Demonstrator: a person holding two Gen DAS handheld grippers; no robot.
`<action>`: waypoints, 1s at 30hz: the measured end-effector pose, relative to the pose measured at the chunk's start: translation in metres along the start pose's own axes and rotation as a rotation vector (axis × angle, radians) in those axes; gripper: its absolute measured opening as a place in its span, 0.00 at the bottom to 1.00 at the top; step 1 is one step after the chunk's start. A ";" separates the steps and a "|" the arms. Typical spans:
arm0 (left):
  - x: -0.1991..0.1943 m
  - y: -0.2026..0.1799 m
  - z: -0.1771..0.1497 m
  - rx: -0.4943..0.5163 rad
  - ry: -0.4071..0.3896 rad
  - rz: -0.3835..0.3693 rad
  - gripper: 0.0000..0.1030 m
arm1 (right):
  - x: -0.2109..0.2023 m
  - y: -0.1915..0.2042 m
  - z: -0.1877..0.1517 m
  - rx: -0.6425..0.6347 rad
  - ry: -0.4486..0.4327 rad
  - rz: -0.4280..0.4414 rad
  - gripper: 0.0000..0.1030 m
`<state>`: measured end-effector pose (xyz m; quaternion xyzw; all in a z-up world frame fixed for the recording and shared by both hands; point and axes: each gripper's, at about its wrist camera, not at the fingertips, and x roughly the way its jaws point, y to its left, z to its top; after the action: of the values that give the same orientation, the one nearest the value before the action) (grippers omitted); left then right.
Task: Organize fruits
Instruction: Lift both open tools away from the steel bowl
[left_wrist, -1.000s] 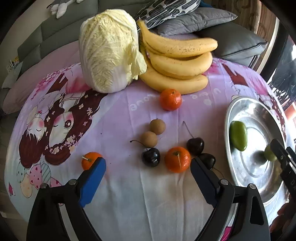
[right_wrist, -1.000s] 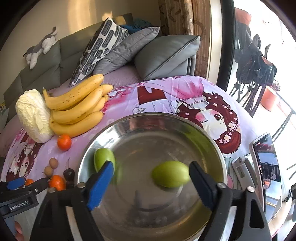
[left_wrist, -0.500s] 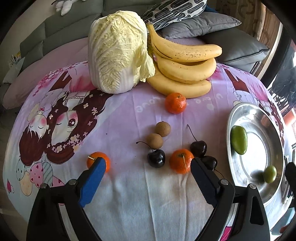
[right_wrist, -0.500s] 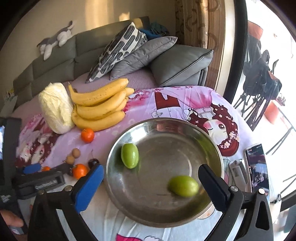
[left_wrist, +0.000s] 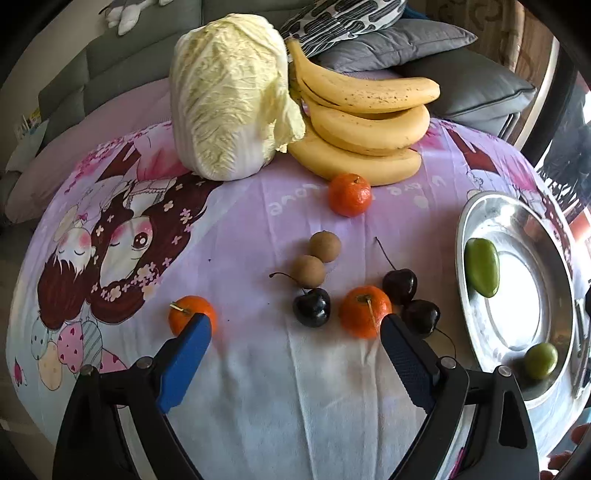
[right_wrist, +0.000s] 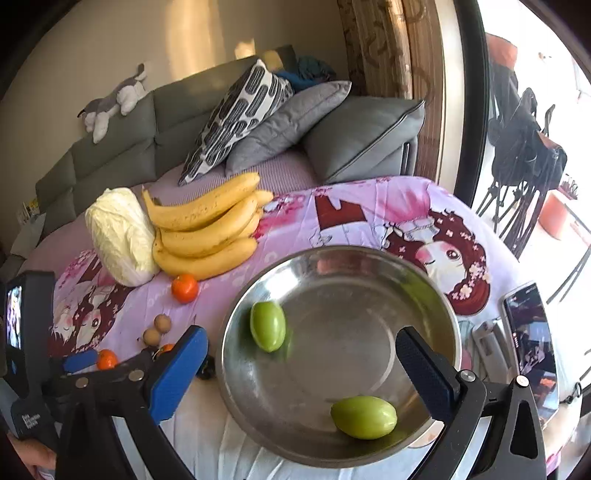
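Note:
A steel bowl (right_wrist: 424, 295) (left_wrist: 480, 332) sits on the pink-clothed table and holds two green fruits, one at its left (right_wrist: 267, 325) (left_wrist: 481, 266) and one at its near rim (right_wrist: 364, 417) (left_wrist: 540, 360). My right gripper (right_wrist: 301, 350) hangs open above the bowl, holding nothing. Outside the bowl lie three tangerines (left_wrist: 365, 311) (left_wrist: 192, 314) (left_wrist: 349, 194), dark cherries (left_wrist: 311, 307), two brown longans (left_wrist: 307, 271) and a bunch of bananas (left_wrist: 362, 122). My left gripper (left_wrist: 295, 328) is open just short of the near tangerines, empty.
A napa cabbage (left_wrist: 229, 96) stands at the back beside the bananas. A phone (right_wrist: 530, 328) lies right of the bowl. Sofa cushions (right_wrist: 295, 122) are behind the table. The left gripper's body (right_wrist: 29, 350) shows at the right wrist view's left edge.
My right gripper let go of the green fruit, opened wide and drew up and back from the bowl. The fruit now rests at the bowl's near rim. My left gripper stayed put.

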<state>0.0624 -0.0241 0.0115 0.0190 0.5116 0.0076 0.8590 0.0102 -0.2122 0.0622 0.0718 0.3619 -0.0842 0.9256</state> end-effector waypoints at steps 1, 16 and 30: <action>0.000 -0.001 0.000 0.003 -0.004 0.004 0.90 | 0.000 -0.001 0.001 0.002 0.000 0.008 1.00; -0.015 0.008 0.002 -0.085 -0.088 0.084 0.90 | 0.006 0.009 0.005 -0.042 0.024 0.011 1.00; -0.007 0.009 0.020 -0.034 -0.099 0.048 0.96 | 0.015 0.016 0.001 -0.067 0.043 -0.081 1.00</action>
<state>0.0763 -0.0162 0.0278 0.0172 0.4678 0.0360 0.8829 0.0253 -0.1983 0.0535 0.0280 0.3870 -0.1078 0.9153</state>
